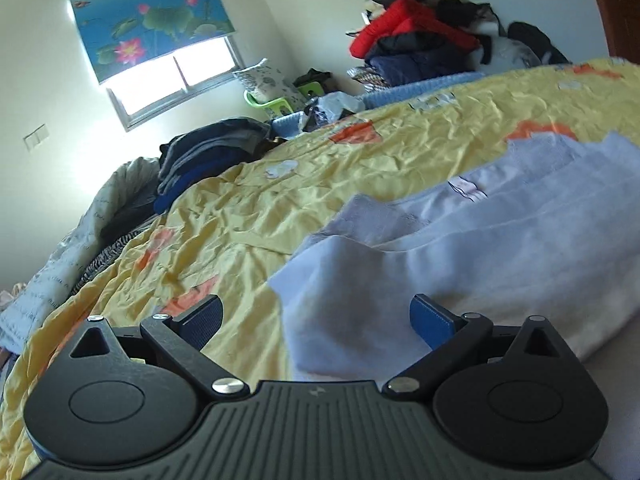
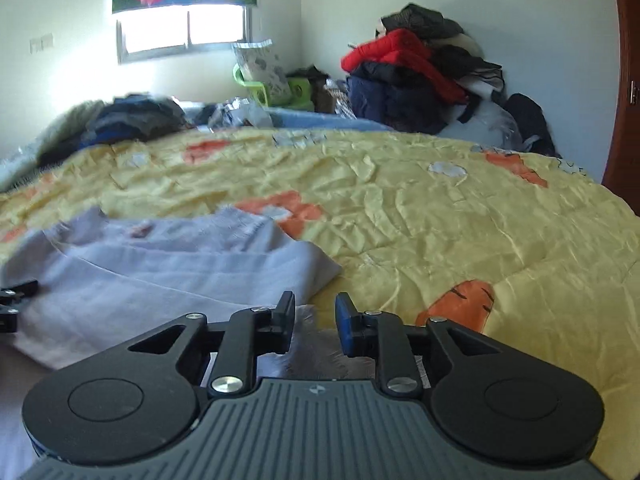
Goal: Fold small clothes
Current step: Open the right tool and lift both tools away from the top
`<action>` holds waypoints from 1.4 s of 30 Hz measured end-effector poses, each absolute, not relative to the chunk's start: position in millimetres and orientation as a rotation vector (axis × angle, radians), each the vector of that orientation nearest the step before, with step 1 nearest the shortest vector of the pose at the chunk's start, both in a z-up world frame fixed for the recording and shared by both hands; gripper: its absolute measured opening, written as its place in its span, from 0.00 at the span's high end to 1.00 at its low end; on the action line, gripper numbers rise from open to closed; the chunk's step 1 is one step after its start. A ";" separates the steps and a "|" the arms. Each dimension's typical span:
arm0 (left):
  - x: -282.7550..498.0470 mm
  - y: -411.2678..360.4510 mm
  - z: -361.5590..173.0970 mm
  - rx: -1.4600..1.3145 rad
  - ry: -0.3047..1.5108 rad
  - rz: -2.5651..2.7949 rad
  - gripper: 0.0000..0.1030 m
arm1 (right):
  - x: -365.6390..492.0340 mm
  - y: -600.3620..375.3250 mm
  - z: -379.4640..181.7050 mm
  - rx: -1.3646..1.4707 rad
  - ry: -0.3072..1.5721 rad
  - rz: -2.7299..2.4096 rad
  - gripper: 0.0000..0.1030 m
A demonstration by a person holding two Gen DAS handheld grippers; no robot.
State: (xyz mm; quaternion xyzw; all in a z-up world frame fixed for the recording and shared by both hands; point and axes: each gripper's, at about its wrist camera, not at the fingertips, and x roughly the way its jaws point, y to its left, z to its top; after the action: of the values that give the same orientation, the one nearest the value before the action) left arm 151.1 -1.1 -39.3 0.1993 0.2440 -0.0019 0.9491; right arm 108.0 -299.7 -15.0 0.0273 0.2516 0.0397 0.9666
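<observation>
A pale lilac garment (image 1: 500, 240) lies spread on the yellow bedcover (image 1: 360, 152), its neck label facing up. In the left wrist view my left gripper (image 1: 316, 320) is open wide, and the garment's near left corner lies between and just beyond its blue pads without touching them. In the right wrist view the same garment (image 2: 160, 268) lies to the left on the bedcover (image 2: 440, 220). My right gripper (image 2: 316, 320) stands at the garment's near right corner with a narrow gap between its jaws. Pale cloth shows through the gap, and the pads do not press on it.
A dark folded pile (image 1: 208, 152) sits at the bed's far left. A heap with a red jacket (image 1: 412, 28) stands against the back wall, with a green basket (image 2: 280, 88) beside the window. A wooden door (image 2: 628, 100) borders the right. Part of the other gripper (image 2: 12, 300) shows at the left edge.
</observation>
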 end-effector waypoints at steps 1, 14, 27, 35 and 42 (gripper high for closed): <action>149.1 0.4 -38.7 0.411 0.491 0.000 0.02 | 102.8 -295.4 -15.0 0.054 0.514 0.123 0.63; 64.8 33.6 -12.8 0.273 0.569 -0.137 0.02 | 29.0 -304.3 -19.2 0.336 0.555 0.151 0.34; -33.2 32.7 -42.3 0.187 0.586 -0.175 0.02 | -57.3 -263.9 -34.1 0.383 0.559 0.322 0.31; -39.8 54.6 -17.9 0.149 0.507 -0.087 0.02 | -67.6 -289.9 -19.5 0.312 0.568 0.207 0.31; -41.7 88.8 -26.4 -0.043 0.754 -0.274 0.02 | -91.6 -288.7 -26.0 0.289 0.634 0.164 0.31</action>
State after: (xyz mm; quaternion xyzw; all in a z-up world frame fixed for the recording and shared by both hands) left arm -41.7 88.8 -26.4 -0.0212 0.3671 -0.1333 0.9204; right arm -91.6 -288.7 -26.0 0.1417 0.3105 0.0800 0.9366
